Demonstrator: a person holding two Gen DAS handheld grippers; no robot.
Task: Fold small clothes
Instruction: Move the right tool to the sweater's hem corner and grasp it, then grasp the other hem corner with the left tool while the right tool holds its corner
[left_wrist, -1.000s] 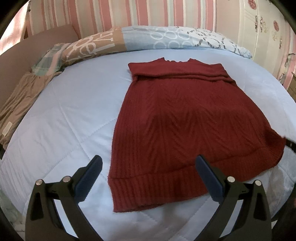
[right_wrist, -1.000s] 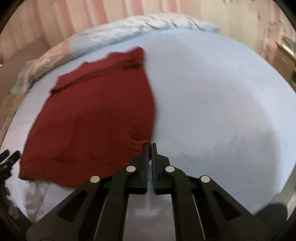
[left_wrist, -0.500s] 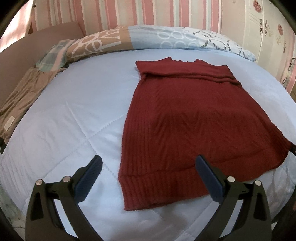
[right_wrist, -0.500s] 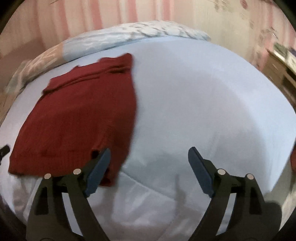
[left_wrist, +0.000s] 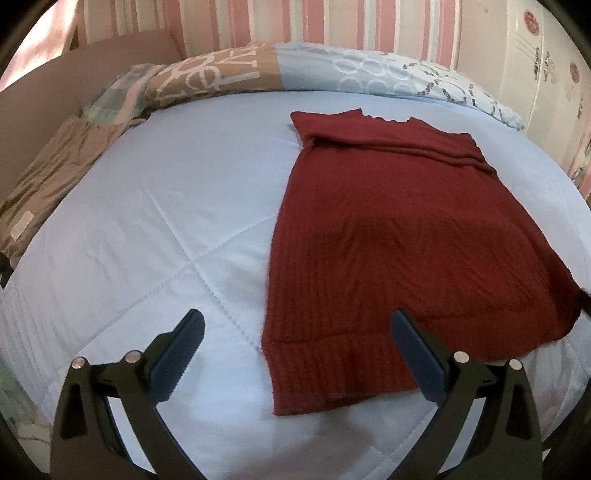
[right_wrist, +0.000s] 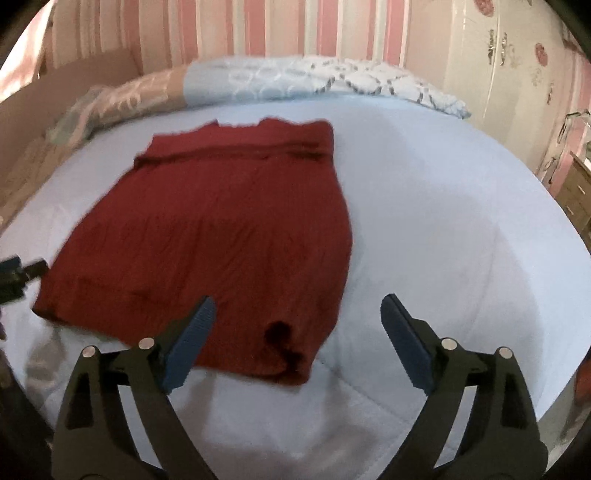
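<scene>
— What has changed? The right gripper (right_wrist: 297, 325), clamped on the hem a second ago, has just been opening; its jaws now stand wide with the corner of the dark red knitted sweater (right_wrist: 221, 236) lying loose between them.

— And the left gripper (left_wrist: 297, 350)? Spread wide too, hovering over the sweater's ribbed hem, which lies flat on the pale blue quilt (left_wrist: 147, 229) below the patterned pillows (left_wrist: 332, 70).

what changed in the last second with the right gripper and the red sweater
The right gripper let go of the red sweater: a second ago it was shut at the hem corner; its jaws have opened and stand wide, nothing between them. The left gripper stayed open, and the sweater still lies flat on the bed.
</scene>
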